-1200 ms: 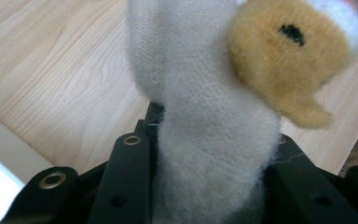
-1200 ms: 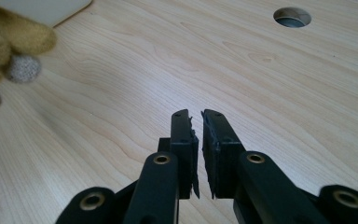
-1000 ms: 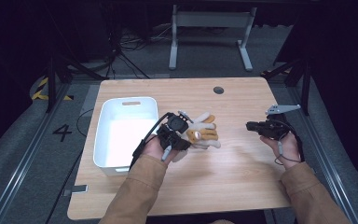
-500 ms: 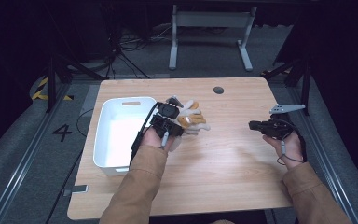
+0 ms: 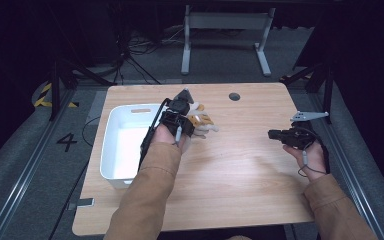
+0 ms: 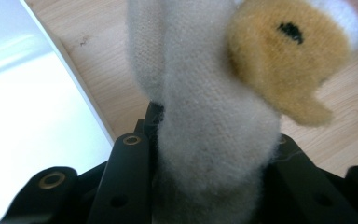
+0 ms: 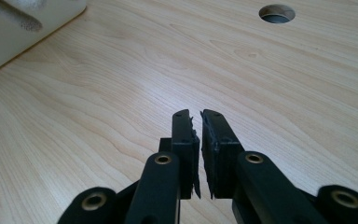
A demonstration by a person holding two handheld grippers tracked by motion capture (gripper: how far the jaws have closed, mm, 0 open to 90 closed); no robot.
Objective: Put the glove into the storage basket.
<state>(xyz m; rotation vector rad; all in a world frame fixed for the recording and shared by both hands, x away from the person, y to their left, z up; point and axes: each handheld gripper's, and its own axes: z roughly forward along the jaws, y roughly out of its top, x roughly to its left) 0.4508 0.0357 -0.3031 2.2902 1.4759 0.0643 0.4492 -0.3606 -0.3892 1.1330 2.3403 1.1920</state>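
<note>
Hanging from the left gripper (image 5: 182,107), a fuzzy cream-and-tan knitted sock (image 6: 214,116) is pinched between its black jaws, just beside the right rim of the white rectangular plastic bin (image 5: 111,131) and above the light wooden table (image 5: 230,185). In the left gripper view the sock rises straight out of the jaws, its tan patch to the right. Well apart, the right gripper (image 7: 196,122) hovers low over bare wood, jaws nearly closed on nothing, with a round cable hole (image 7: 276,13) ahead.

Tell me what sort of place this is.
Probably a lab or recording studio: a lone wooden table on grey carpet, dark surroundings, floor cables, hazard tape, and a floor number.
</note>
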